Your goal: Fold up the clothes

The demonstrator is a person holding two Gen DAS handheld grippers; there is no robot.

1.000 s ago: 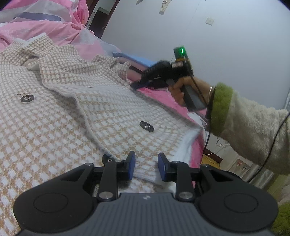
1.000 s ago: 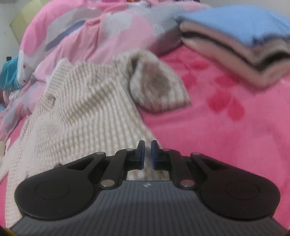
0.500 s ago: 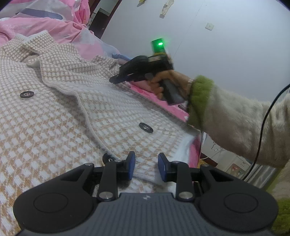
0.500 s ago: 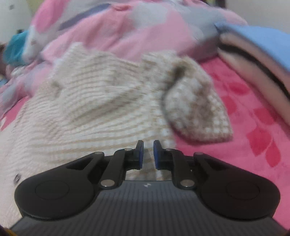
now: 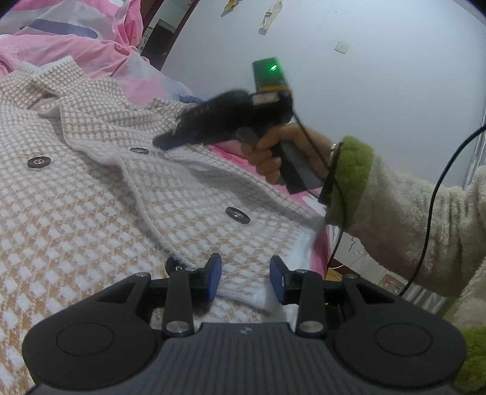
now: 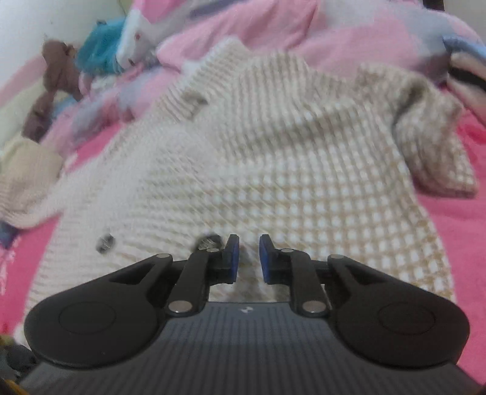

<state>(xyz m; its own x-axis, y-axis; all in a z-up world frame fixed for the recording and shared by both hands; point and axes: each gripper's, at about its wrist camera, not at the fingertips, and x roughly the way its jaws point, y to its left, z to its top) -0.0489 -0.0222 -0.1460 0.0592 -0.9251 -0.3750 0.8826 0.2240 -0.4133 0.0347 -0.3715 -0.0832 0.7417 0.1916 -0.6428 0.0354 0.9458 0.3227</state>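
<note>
Left gripper (image 5: 244,279) opening, blue pads apart over the hem, gripping nothing, right gripper (image 6: 248,258) with a narrow gap, empty, above the checked cardigan (image 6: 273,170) spread flat on the pink bedspread (image 6: 455,218), black buttons (image 5: 237,215) along its front, folded stack (image 6: 464,66) beyond

A home bedroom: pink bedding (image 6: 273,27), stuffed toys (image 6: 57,76).

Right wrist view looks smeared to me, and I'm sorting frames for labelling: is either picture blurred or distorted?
Right wrist view: the checked cardigan and soft toys are smeared by motion, while the tongs stay sharp. Left wrist view: the cardigan's weave is crisp, only the other tongs blur; the fisheye darkens the corners.
</note>
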